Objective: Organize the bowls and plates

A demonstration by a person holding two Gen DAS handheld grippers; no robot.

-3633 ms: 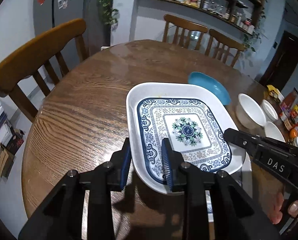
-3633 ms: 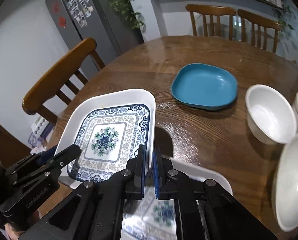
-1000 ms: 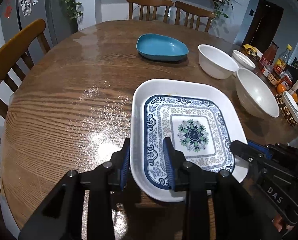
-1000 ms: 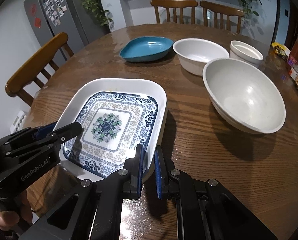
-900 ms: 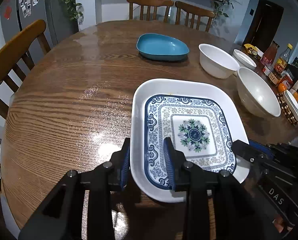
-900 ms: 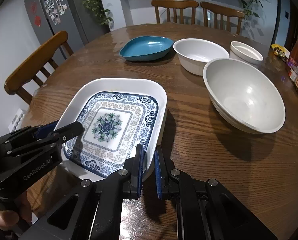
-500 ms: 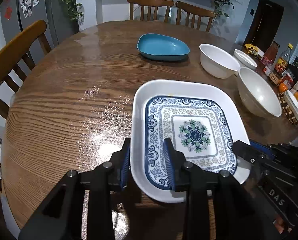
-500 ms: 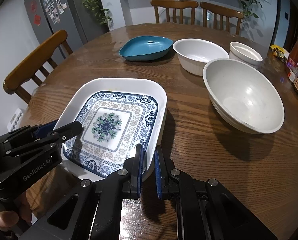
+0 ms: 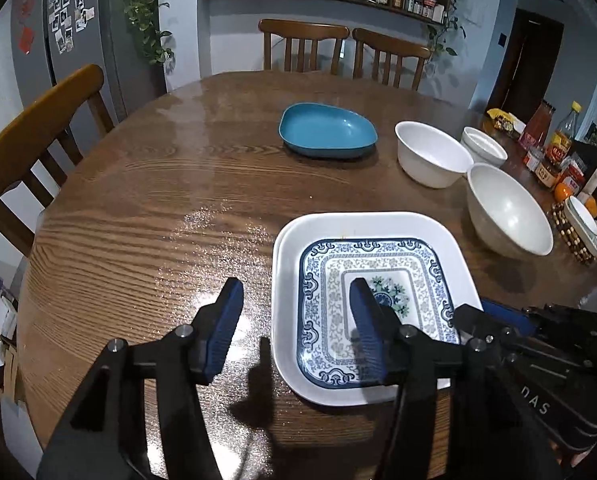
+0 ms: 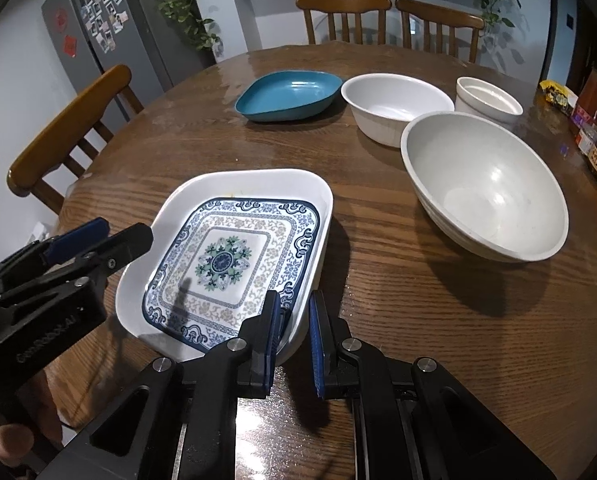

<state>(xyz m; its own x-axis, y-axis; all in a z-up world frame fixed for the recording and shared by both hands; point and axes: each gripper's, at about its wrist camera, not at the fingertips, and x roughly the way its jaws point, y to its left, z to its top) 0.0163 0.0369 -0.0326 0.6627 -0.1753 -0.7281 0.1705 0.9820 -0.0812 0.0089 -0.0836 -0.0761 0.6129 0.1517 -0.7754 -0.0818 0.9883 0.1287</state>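
Note:
A white square plate with a blue floral pattern [image 9: 372, 308] lies flat on the wooden table [image 9: 158, 208], on top of a second white plate whose rim shows at its left. It also shows in the right wrist view [image 10: 234, 256]. My left gripper [image 9: 296, 320] is open, its jaws wide apart astride the plate's left rim without touching it. My right gripper [image 10: 294, 320] is partly open, its jaws a little apart on either side of the plate's near right rim. A blue plate [image 9: 326, 130], a medium white bowl [image 9: 432, 154], a small white bowl [image 9: 484, 146] and a large white bowl [image 9: 506, 216] stand beyond.
Wooden chairs stand at the left [image 9: 34, 136] and at the far side [image 9: 302, 46]. Bottles and jars [image 9: 550, 152] crowd the table's right edge. A fridge [image 10: 98, 28] stands at the back left.
Both grippers have let go of the patterned plate; the left jaws opened wide and the right ones slightly. The plate now lies lower on the stack, and both cameras have pulled back.

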